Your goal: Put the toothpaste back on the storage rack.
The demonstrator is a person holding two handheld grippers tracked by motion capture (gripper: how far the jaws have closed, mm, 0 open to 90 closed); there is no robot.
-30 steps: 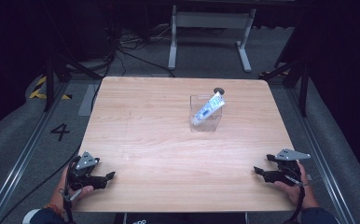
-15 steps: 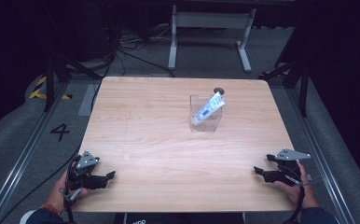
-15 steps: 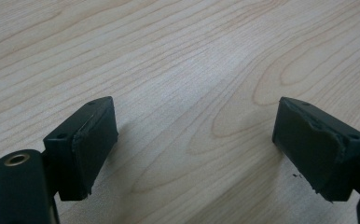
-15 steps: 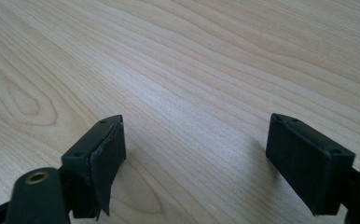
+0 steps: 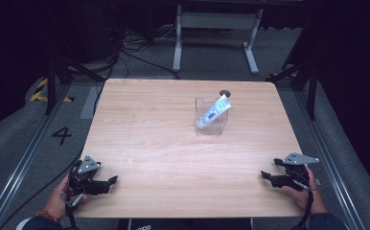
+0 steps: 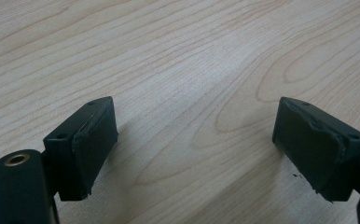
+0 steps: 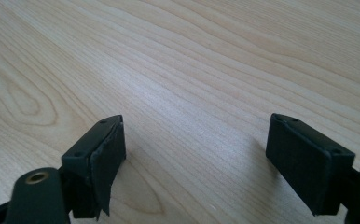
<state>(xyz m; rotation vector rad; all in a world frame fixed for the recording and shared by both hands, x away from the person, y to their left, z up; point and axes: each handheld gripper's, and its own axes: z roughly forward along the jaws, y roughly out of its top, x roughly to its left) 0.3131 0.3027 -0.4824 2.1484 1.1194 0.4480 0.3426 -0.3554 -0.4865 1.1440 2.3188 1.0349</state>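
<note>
High view: against the frames from a second ago nothing has shifted. The left tongs [image 5: 107, 182] rest at the lower left corner of the bench [image 5: 164, 143], the right tongs [image 5: 267, 176] at the lower right, both released and holding nothing. One tube [image 5: 213, 111] leans tilted in one clear container [image 5: 212, 120], upper centre-right, well apart from both tongs, so I judge that no reach has begun.

Left gripper view: two pads [image 6: 82, 147] stand wide apart over bare wood.

Right gripper view: two pads [image 7: 96, 158], likewise spread, with nothing between them.
</note>
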